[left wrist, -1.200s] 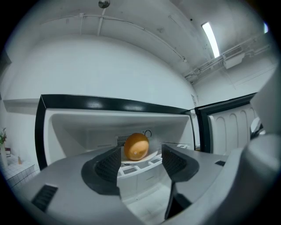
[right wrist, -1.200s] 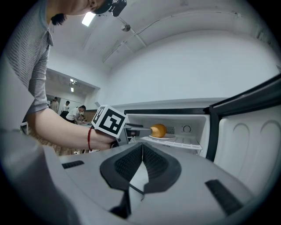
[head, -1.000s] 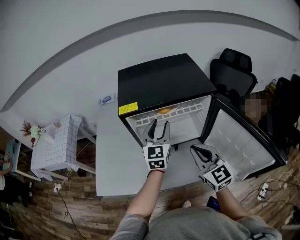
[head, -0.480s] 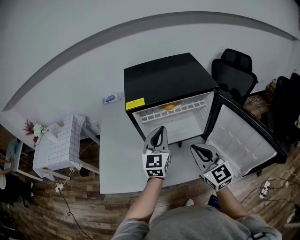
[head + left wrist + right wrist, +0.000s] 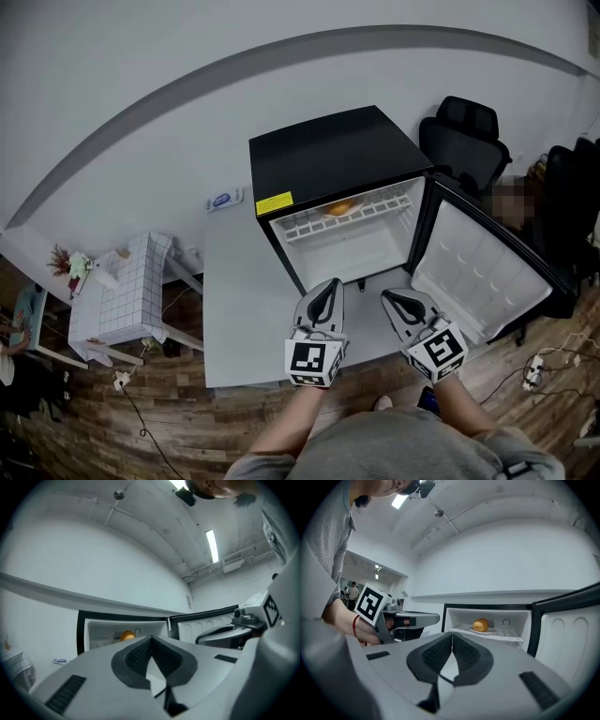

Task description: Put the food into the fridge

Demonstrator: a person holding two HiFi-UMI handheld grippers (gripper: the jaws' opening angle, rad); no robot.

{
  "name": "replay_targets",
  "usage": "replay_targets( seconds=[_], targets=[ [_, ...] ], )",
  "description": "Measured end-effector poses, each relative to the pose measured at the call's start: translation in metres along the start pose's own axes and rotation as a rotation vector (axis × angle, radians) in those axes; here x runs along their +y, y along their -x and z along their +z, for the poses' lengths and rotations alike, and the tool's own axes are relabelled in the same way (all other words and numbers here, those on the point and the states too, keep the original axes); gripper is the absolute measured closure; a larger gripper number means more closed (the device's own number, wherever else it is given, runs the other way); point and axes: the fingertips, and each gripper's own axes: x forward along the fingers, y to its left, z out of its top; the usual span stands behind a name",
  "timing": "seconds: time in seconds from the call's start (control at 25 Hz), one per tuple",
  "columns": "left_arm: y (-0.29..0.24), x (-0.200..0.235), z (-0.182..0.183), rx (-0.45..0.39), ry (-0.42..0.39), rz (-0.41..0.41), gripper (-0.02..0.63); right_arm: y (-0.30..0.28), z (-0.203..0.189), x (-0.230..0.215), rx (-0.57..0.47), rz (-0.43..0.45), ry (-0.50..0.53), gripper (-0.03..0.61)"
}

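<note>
Pale grey wall across the upper part of the head view, wooden floor (image 5: 169,422) along the bottom. At centre, on a light grey slab (image 5: 234,319), a small black fridge (image 5: 333,155) with a yellow sticker (image 5: 274,203) on its upper front edge. Fridge door (image 5: 483,277) wide open toward the right of the frame, white on the inner side.

Round orange food (image 5: 339,207) already inside the fridge, on the upper wire shelf (image 5: 375,211), toward the back. In the right gripper view, resting on a small white plate (image 5: 483,630).

Below the fridge opening, in the lower middle of the frame, left gripper (image 5: 329,285) and right gripper (image 5: 388,298) side by side. Both outside the fridge and well apart from the food, both pointing toward the open compartment. Left jaws together, dark ribbed pads touching, nothing between. Right jaws together too, also with nothing between.

At left of the frame, a small table with checked cloth (image 5: 122,291). At upper right, a black office chair (image 5: 464,141) just behind the door.
</note>
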Motion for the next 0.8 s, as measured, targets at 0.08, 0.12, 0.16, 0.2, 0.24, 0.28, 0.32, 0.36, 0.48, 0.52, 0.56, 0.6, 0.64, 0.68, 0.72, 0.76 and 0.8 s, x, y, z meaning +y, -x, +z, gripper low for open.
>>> replay_targets(
  seconds=[0.08,0.12,0.16,0.2,0.24,0.28,0.32,0.36,0.48,0.52,0.56,0.6,0.64,0.68,0.72,0.76,0.8],
  targets=[
    [0.013,-0.008,0.003,-0.003,-0.014,-0.018,0.603,0.002,0.0,0.005,-0.003,-0.002,-0.003,0.566],
    [0.02,-0.012,0.003,-0.002,-0.019,-0.024,0.603,0.003,0.0,0.007,-0.005,-0.002,-0.004,0.566],
    [0.027,-0.014,0.003,0.0,-0.017,-0.029,0.603,0.005,0.001,0.009,-0.007,-0.004,-0.005,0.566],
    [0.034,-0.016,0.001,0.003,-0.009,-0.031,0.603,0.006,0.001,0.011,-0.007,-0.005,-0.006,0.566],
    [0.04,-0.017,0.0,0.005,0.002,-0.034,0.603,0.008,0.002,0.013,-0.006,-0.006,-0.007,0.566],
    [0.045,-0.018,-0.001,0.006,0.012,-0.037,0.603,0.009,0.002,0.015,-0.006,-0.007,-0.008,0.566],
    [0.05,-0.019,-0.002,0.008,0.019,-0.04,0.603,0.011,0.003,0.018,-0.007,-0.008,-0.009,0.566],
    [0.055,-0.02,-0.003,0.01,0.023,-0.045,0.603,0.013,0.003,0.02,-0.008,-0.009,-0.009,0.566],
    [0.07,-0.025,-0.005,0.015,0.02,-0.065,0.603,0.021,0.004,0.029,-0.01,-0.02,-0.016,0.566],
    [0.074,-0.027,-0.005,0.016,0.016,-0.071,0.603,0.024,0.003,0.032,-0.01,-0.023,-0.02,0.566],
    [0.079,-0.029,-0.005,0.017,0.012,-0.076,0.603,0.027,0.003,0.035,-0.01,-0.025,-0.025,0.566],
    [0.085,-0.03,-0.006,0.018,0.01,-0.08,0.603,0.03,0.002,0.038,-0.009,-0.027,-0.03,0.566],
    [0.091,-0.033,-0.006,0.015,0.01,-0.086,0.603,0.033,0.001,0.043,-0.009,-0.028,-0.033,0.566],
    [0.099,-0.036,-0.006,0.009,0.014,-0.094,0.603,0.036,0.0,0.047,-0.006,-0.03,-0.035,0.566],
    [0.107,-0.04,-0.008,0.005,0.021,-0.105,0.603,0.039,-0.001,0.052,-0.003,-0.033,-0.038,0.566],
    [0.116,-0.044,-0.01,-0.001,0.032,-0.116,0.603,0.042,-0.002,0.057,0.0,-0.034,-0.043,0.566],
    [0.124,-0.047,-0.012,-0.003,0.043,-0.127,0.603,0.045,-0.004,0.063,0.006,-0.031,-0.047,0.566]
  ],
)
